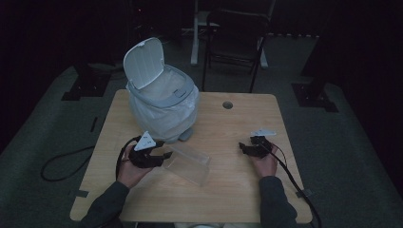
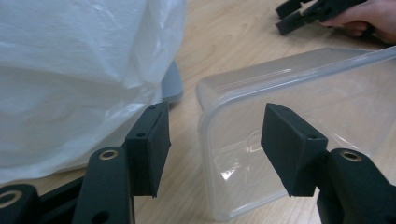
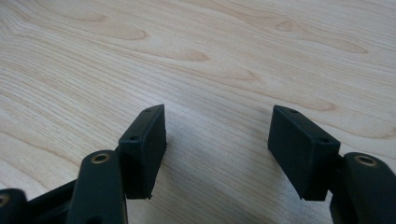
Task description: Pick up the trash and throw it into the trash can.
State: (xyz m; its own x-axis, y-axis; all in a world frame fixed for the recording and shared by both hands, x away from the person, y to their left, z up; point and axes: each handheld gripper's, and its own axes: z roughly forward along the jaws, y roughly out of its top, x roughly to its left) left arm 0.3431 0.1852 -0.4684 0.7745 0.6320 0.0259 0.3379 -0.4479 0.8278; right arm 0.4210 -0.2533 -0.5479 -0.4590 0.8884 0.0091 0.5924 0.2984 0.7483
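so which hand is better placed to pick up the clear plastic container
Left. The left gripper is right at the clear container, its fingers open either side of the container's rim. The right gripper rests apart on bare table, with nothing between its fingers.

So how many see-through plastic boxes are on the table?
1. The clear plastic box lies on the table between the white-bagged bin and the left gripper, whose open jaws face its end.
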